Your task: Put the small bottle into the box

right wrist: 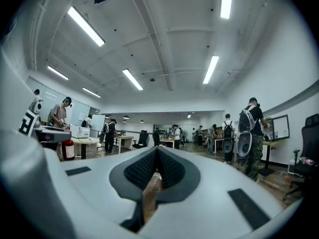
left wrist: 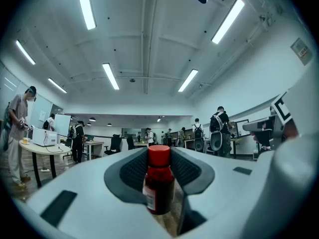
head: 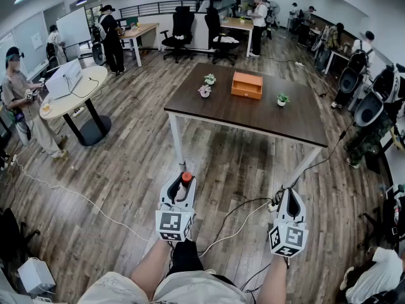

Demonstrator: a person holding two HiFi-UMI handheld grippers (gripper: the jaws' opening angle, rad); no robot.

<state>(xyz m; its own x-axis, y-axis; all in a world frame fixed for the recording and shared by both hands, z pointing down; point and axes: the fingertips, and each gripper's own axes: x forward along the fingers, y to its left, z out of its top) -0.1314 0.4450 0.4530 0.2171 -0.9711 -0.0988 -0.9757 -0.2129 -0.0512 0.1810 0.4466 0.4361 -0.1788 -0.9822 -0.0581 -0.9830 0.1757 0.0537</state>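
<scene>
The small bottle is dark red with a red cap and a white label. It stands upright between the pads of my left gripper, which is shut on it low over the wooden floor. The left gripper view shows the bottle clamped between the dark ribbed pads. My right gripper hangs beside it on the right, shut with nothing in it; its pads meet at the tips. The orange box lies closed on the dark table well ahead of both grippers.
Three small potted plants stand on the table around the box. A round white table with a white device is at the left, with a person beside it. Cables and a power strip lie on the floor near my grippers. Office chairs and several people are at the back.
</scene>
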